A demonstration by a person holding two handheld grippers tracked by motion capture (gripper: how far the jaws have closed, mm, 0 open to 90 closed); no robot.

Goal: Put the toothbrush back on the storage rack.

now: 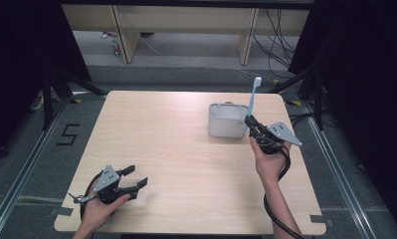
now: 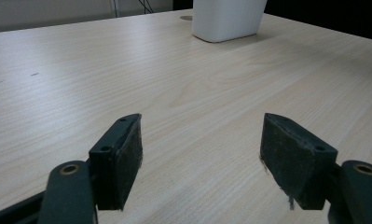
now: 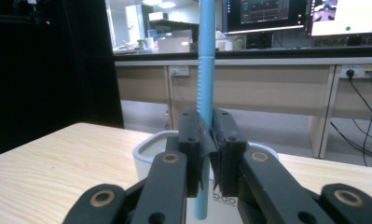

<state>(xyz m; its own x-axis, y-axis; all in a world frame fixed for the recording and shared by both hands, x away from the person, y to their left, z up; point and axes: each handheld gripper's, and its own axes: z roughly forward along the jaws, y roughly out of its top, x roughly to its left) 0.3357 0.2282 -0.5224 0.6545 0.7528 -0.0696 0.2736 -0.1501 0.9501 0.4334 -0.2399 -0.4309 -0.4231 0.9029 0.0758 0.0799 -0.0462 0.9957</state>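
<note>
Your right gripper is clamped tight on the blue toothbrush, jaws pinching the handle low down; in the right gripper view the ribbed handle runs straight up between the two pads and a short stub pokes out below them. Brush stands near upright, leaning a bit, white bristle head at the top. It sits just beside the near right corner of the white container, right over its rim edge; can't tell if the brush's lower end touches the container. Container shows right behind the jaws, open-topped, upright on the table. Your right hand grips the tool from below, cable looping down off the table edge.

Your left gripper is wide open, nothing between the pads, parked low at the near left corner of the table, pointing right. In the left gripper view the two pads stand well apart over bare wood, the container far off ahead. Left hand wraps the body from behind. The two grippers are well apart.

Beyond the table: grey floor, a taped "5" mark at left, desk legs and cables at the back.
</note>
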